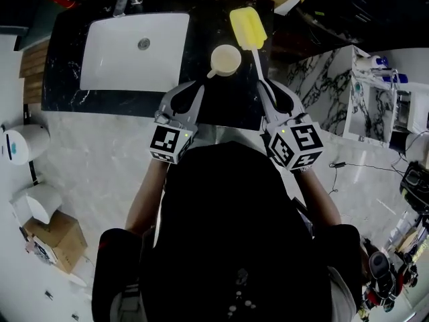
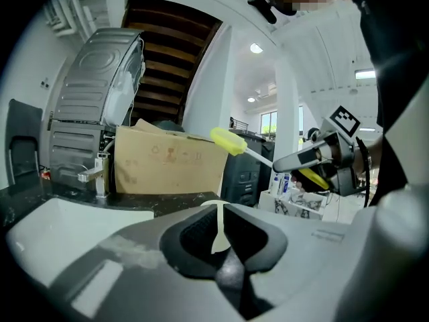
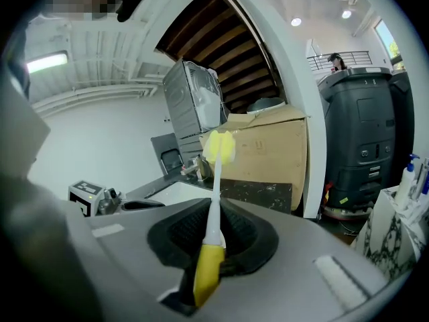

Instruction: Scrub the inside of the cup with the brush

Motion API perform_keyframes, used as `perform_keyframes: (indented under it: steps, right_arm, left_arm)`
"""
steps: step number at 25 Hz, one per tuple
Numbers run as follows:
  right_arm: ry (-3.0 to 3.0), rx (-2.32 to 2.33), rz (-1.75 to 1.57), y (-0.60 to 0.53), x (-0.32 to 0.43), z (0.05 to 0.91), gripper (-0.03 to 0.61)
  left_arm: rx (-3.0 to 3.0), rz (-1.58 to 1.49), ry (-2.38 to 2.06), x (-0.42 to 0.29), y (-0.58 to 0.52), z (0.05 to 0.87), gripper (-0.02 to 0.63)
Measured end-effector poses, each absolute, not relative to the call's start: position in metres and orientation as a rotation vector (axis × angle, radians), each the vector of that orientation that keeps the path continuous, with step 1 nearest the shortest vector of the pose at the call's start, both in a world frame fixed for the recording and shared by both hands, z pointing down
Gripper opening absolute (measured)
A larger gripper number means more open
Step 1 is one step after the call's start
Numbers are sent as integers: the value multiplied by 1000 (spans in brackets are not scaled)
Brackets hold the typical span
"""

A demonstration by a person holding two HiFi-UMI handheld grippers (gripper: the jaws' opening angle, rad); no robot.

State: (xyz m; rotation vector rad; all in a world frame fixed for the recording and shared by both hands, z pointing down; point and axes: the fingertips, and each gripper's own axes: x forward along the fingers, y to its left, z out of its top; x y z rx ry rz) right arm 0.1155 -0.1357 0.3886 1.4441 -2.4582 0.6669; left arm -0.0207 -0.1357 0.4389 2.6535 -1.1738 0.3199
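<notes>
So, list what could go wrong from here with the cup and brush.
1. The cup has its handle loose between the jaws of the left tool, unclamped; the brush's push may slide or tip it on the counter.
2. The right tool grips the brush far back on its yellow handle, so the sponge head may wobble and knock the rim.

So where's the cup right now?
In the head view the cup is top centre, over the dark counter, just right of the white sink and left of the yellow head of the brush; its handle points toward the left claw.
</notes>
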Motion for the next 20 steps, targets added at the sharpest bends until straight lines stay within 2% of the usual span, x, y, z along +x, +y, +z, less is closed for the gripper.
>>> perform_keyframes:
  steps: [2,9,20]
  right_arm:
    - [-2448,1427,673,-139,113,393,43]
    - [-2389,1387,688,-149,123,409,43]
    - [-2354,1344,724,-162,128,422,43]
  left_arm:
    - [2642,324,-1164,-20,-140,447,36]
    - [2616,365,-1132,-12,-152,477,132]
    - [2571,497,-1121,1,-166,523,137]
